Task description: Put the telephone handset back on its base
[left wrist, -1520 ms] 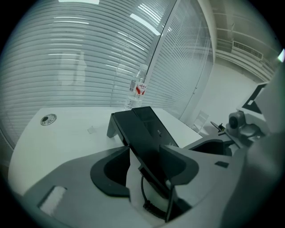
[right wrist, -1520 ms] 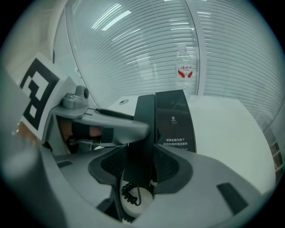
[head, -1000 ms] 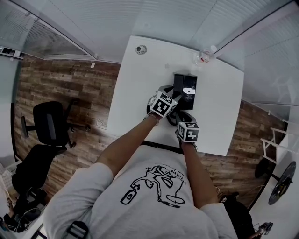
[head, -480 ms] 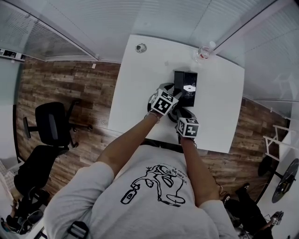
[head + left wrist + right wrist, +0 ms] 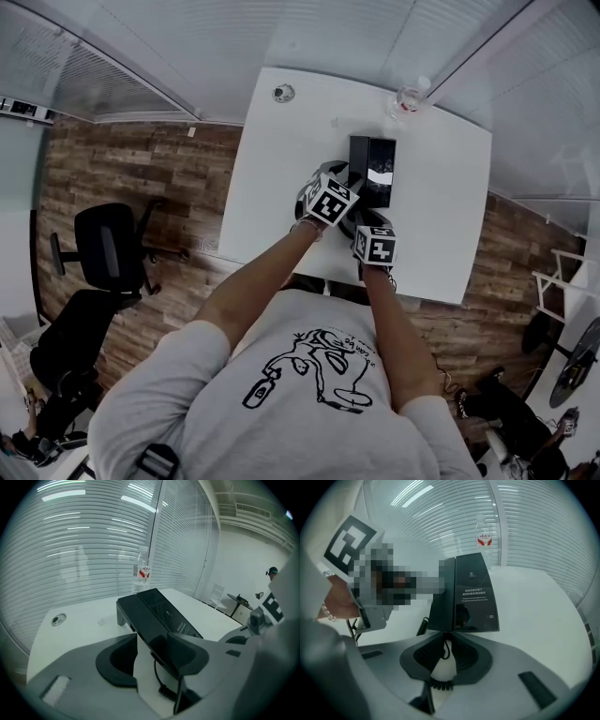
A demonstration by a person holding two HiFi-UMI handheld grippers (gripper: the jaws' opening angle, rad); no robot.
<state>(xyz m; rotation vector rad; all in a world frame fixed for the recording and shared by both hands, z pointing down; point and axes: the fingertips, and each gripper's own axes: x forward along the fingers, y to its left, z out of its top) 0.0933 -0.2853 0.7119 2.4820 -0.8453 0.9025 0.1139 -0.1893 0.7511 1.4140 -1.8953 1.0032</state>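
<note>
Handset (image 5: 133, 613) appears seated on base (image 5: 174, 617) just ahead of both, so task looks nearly done: left hand-held gripper (image 5: 152, 644) stands apart, right hand-held gripper (image 5: 447, 640) has just been closing and pinches the cord (image 5: 440, 684), release pending.

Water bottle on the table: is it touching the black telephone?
Apart. The head view shows bare white table between the water bottle and the telephone.

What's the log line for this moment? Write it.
handset on base | left gripper open at base's near end | right gripper jaws just closed, coiled cord between them
</note>
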